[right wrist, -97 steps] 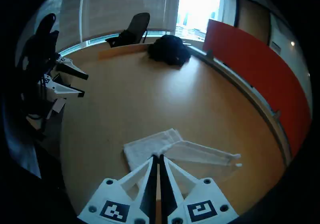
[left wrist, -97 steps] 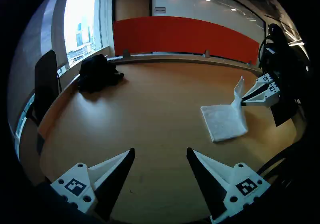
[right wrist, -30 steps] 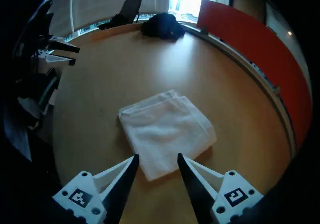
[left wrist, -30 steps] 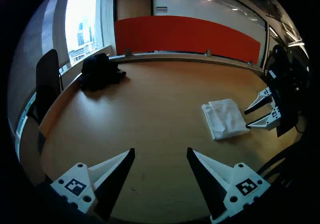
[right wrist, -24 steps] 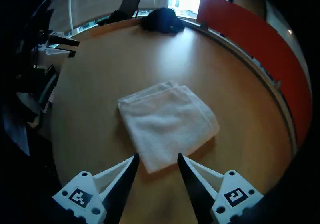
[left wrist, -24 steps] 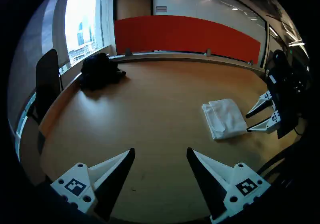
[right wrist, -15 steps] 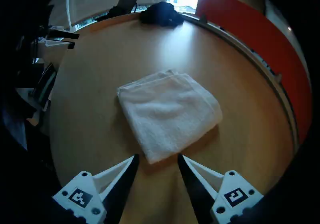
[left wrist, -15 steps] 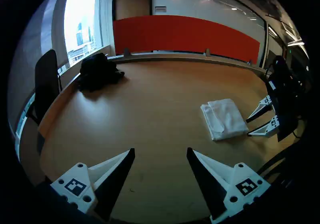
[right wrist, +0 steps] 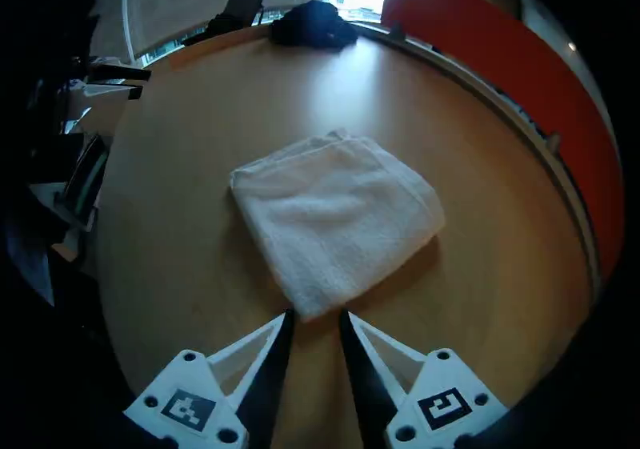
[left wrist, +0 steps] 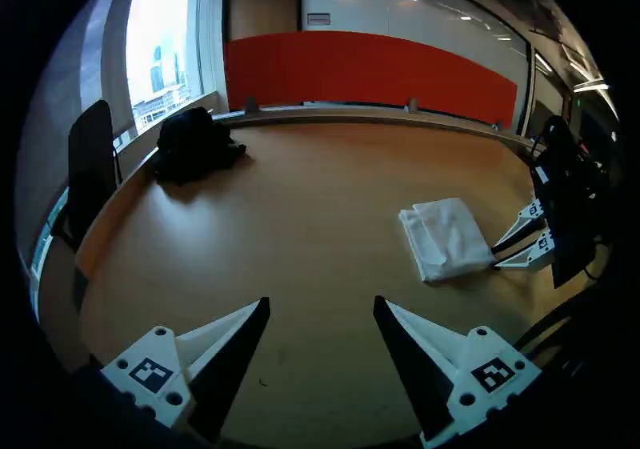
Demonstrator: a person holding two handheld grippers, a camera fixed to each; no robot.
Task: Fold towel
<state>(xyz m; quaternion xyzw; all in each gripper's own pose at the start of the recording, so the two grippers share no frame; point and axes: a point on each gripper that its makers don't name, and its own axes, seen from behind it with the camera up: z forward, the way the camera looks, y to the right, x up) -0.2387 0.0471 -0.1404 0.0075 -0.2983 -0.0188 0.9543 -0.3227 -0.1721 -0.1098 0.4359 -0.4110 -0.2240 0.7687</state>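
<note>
We see the towel (right wrist: 336, 225) lying flat on the table (right wrist: 480, 289) as a thick folded pad, near the table's edge on our side and well apart from the far edge under the red panel (left wrist: 368, 69).

Big change vs. a few sec ago: then the right gripper (right wrist: 316, 314) was pinched on a raised flap. Now that flap is down, the fold is laid, and the pad looks tidy w/ edges roughly stacked.

Second change, in the last half sec: the right gripper's jaws have gone from a wide gap to a narrow one, and the towel's near corner now sits btw the tips. The jaws aren't closed. A gap is left, and we can't tell if either finger touches the cloth. In the left gripper view it shows low at the pad's near side (left wrist: 500, 255).

The left gripper (left wrist: 320, 301) hasn't budged. It hangs wide apart over bare table, well away from the towel, holding nothing.

A black bag (left wrist: 192, 145) sits at the far corner by the window, i.e. out of the way.

Our read: one fold is done, and the narrowing on the corner prob. means another fold or a straightening tug is being set up. The risk is pinching the top layer only and peeling the stack open.
</note>
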